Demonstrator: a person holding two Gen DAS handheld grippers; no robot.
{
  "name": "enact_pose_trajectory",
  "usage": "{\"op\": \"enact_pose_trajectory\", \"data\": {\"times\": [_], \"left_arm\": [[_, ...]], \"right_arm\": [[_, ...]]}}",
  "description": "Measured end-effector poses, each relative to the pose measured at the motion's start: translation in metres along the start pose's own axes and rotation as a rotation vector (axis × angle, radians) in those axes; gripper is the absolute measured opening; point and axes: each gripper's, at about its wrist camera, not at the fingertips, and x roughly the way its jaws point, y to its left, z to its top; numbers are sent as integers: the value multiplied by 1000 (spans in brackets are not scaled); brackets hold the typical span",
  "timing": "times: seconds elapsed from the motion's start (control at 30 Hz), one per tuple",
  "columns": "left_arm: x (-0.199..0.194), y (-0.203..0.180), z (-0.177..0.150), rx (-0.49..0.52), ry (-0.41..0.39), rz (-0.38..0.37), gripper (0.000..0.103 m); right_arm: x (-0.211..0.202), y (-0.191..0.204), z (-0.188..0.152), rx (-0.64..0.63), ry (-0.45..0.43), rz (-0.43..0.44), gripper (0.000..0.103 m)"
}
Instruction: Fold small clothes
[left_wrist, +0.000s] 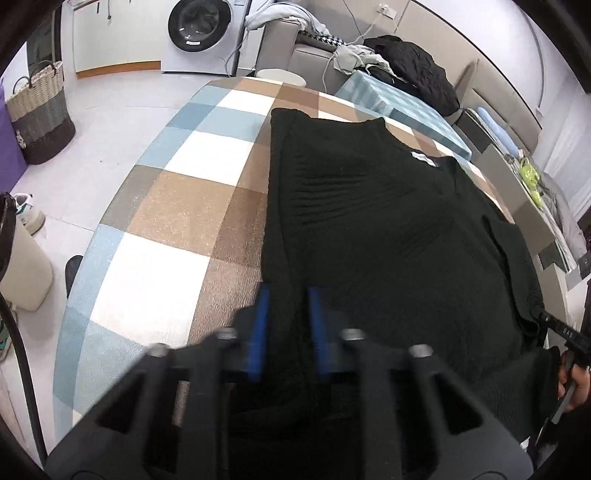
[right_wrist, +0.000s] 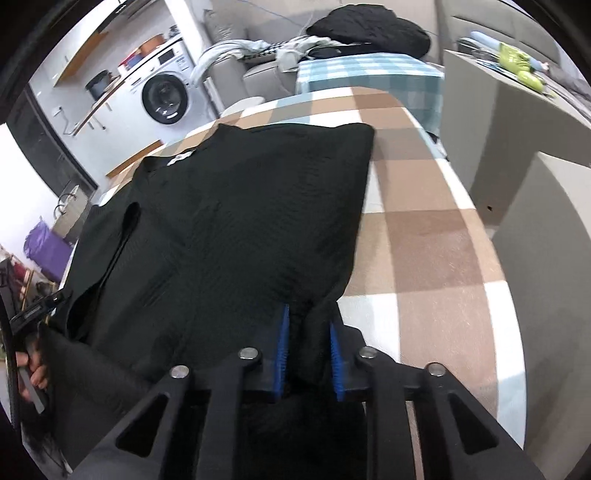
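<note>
Leftmost, woven laundry basket (left_wrist: 38, 110) on pale floor, white front-loading washing machine (left_wrist: 201, 33) behind. Checked blue, brown and white tablecloth (left_wrist: 155, 206) covers table. Black ribbed knit garment (left_wrist: 369, 206) lies flat on cloth, white neck label (left_wrist: 424, 158) at far end. Left gripper (left_wrist: 286, 317), blue pads narrow, pinches garment's near hem at left corner. Right gripper (right_wrist: 308, 339), blue pads narrow, pinches bunched hem at right corner. Grey cabinet (right_wrist: 491, 122) beyond right table edge.
</note>
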Motion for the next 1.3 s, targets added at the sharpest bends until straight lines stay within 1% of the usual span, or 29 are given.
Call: {"op": "enact_pose_trajectory", "data": {"times": [0.07, 0.3, 0.37, 0.4, 0.43, 0.47, 0.5, 0.53, 0.57, 0.6, 0.63, 0.67, 0.7, 0.77, 0.8, 0.83, 0.9, 0.93, 1.0, 1.07, 1.13, 1.17, 1.2, 1.27, 1.3], "left_arm": [[0, 0, 1, -14, -8, -10, 9], [-1, -1, 5, -27, -38, 21, 9], [-3, -3, 4, -12, -37, 33, 11], [-6, -3, 4, -10, -37, 39, 12], [-11, -3, 2, -16, -45, 35, 14], [-17, -1, 0, -27, -61, 29, 19], [-22, 0, -1, -27, -72, 30, 21], [-32, -2, -5, -11, -94, 36, 27], [-40, -4, -9, 4, -109, 43, 38], [-50, -6, -15, 24, -132, 60, 45], [-57, -7, -19, 32, -146, 68, 59], [-67, -8, -25, 45, -166, 75, 65], [-75, -8, -31, 53, -179, 77, 66], [-90, -6, -43, 55, -184, 81, 66], [-98, -3, -50, 50, -189, 83, 66], [-105, 0, -56, 49, -193, 86, 68], [-119, 7, -70, 42, -193, 95, 70], [-123, 11, -75, 38, -192, 95, 71], [-130, 20, -87, 25, -177, 104, 71], [-134, 28, -98, 10, -166, 126, 71], [-137, 35, -106, -8, -158, 142, 71], [-139, 39, -110, -16, -155, 142, 71], [-141, 42, -114, -22, -155, 144, 71], [-144, 45, -120, -27, -156, 155, 71], [-145, 47, -122, -27, -152, 162, 71]], "right_arm": [[2, 3, 2, -13, -7, -4, 16], [13, 9, 14, 10, -22, -30, 16], [14, 10, 15, 9, -19, -47, 21], [12, 9, 14, 13, -21, -38, 25], [10, 6, 12, 17, -22, -29, 37], [4, 5, 8, 17, -26, -37, 41], [-2, 5, 5, 20, -41, -42, 42], [-11, 4, -2, 25, -52, -31, 45], [-19, 4, -8, 28, -54, -24, 47], [-31, 2, -18, 40, -64, -15, 48], [-40, 1, -27, 48, -68, -5, 55], [-50, -1, -37, 60, -74, 10, 58], [-59, -2, -46, 70, -87, 20, 58], [-81, -7, -68, 95, -102, 53, 67], [-90, -10, -79, 119, -102, 63, 67], [-95, -10, -86, 133, -101, 77, 67], [-107, -9, -102, 146, -95, 143, 67], [-113, -6, -110, 139, -99, 160, 67], [-122, -1, -118, 108, -108, 172, 67], [-123, 7, -125, 69, -97, 193, 67], [-115, 18, -129, 28, -74, 201, 67], [-109, 22, -130, 10, -57, 195, 65], [-105, 24, -131, -4, -50, 187, 60], [-98, 28, -133, -39, -47, 188, 30], [-97, 28, -134, -43, -53, 186, 24]]}}
